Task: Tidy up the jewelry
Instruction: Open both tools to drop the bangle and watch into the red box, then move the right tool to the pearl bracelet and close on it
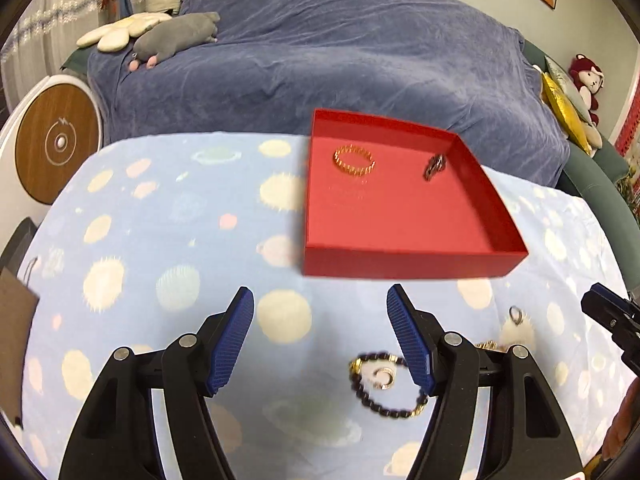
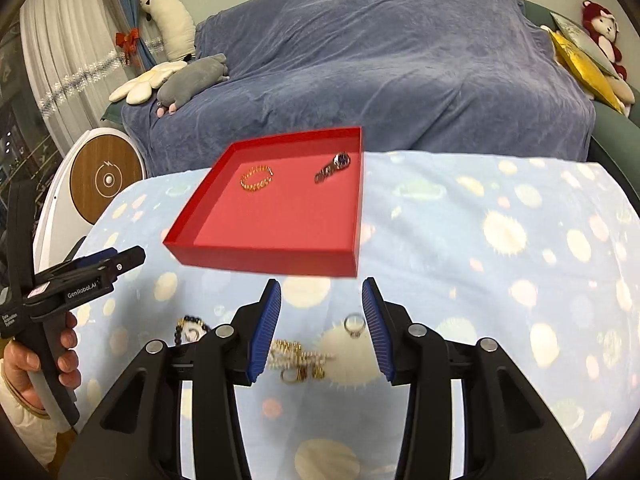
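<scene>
Jewelry (image 2: 298,360) lies below both grippers' spread, empty jaws; left gripper (image 2: 96,276) reads "GenRobot.AI".

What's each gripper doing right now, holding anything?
Left gripper: open, nothing between the pads.
Right gripper: open, holding nothing; jewelry lies on the cloth below it.

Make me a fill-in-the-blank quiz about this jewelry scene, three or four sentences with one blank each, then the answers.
1. The shallow square cardboard tray is coloured ____.
2. Inside it, beside the dark-faced metal wristwatch, lies a ____ coloured beaded bracelet.
3. The black beaded bracelet lies on the pale blue planet-print cloth, ____ the tray.
4. Nothing is between the blue ribbed fingers of the right gripper, so it is ____.

Answers: red; gold; outside; open
</scene>
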